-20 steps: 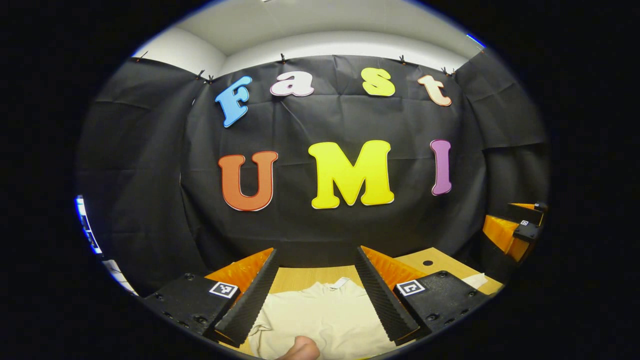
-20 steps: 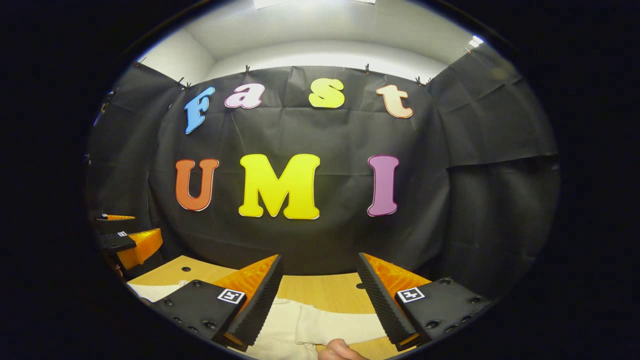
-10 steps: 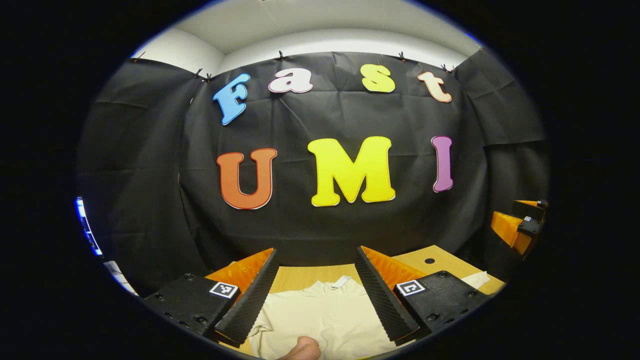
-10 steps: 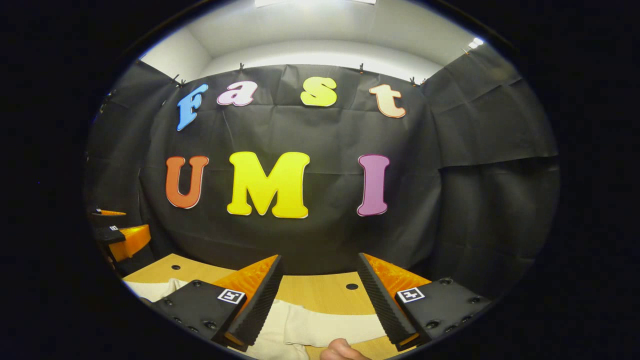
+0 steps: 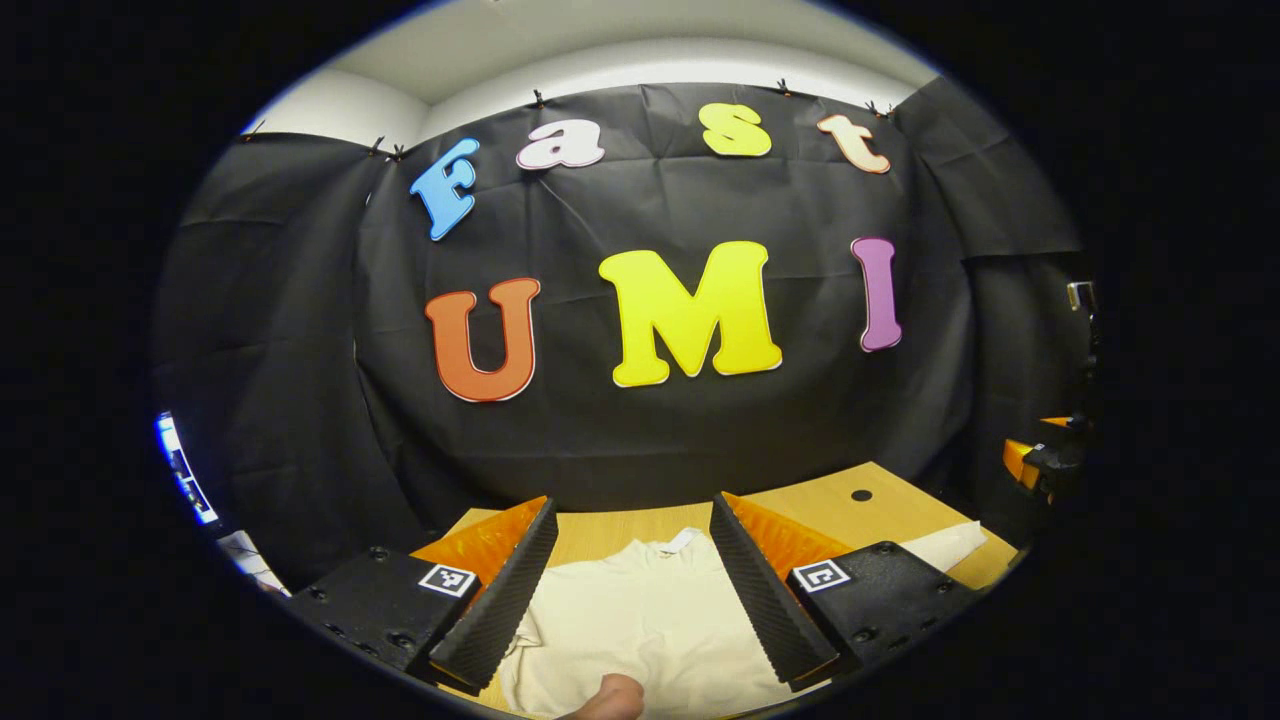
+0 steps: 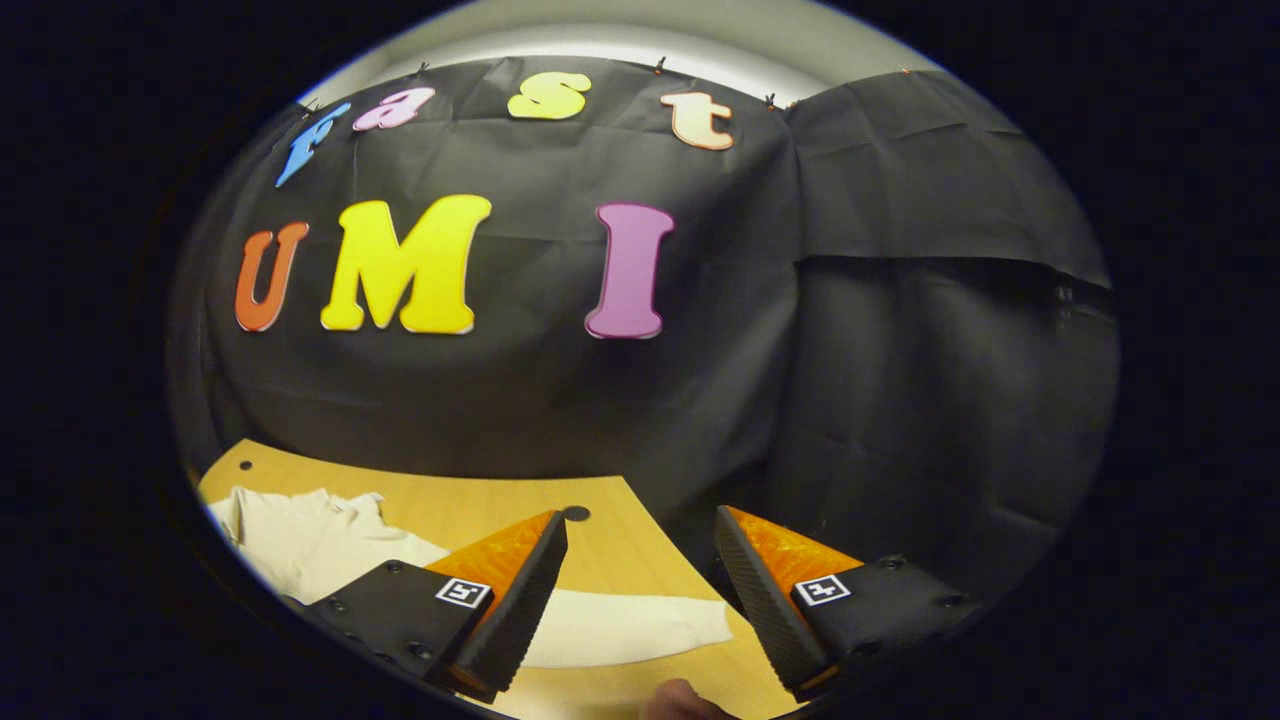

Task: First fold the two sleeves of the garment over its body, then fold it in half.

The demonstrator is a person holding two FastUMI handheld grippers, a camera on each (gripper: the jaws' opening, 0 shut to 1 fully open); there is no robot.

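A cream garment [image 5: 640, 625] lies flat on the wooden tabletop [image 5: 830, 510], its neckline towards the booth wall and its body spread between the fingers of the left gripper [image 5: 632, 585], which hovers above it with the fingers wide apart and nothing between them. In the right gripper view a sleeve [image 6: 625, 627] stretches out sideways from the body across the tabletop, not laid over it; the right gripper [image 6: 640, 590] hangs above the sleeve's end, fingers likewise wide and empty. A fingertip of the person [image 6: 680, 697] shows at the bottom edge.

With this sleeve lying out flat, the sleeve fold seems the work in hand. Doing it well would mean pinching the cuff near its edge so that only the sleeve layer lifts, carrying it low across the body, and laying it smooth, while the left gripper steadies the body.

A small pale tag [image 5: 680, 540] sits at the neckline; any print on it is too small to read. The square markers on the gripper bodies carry patterns, not words.
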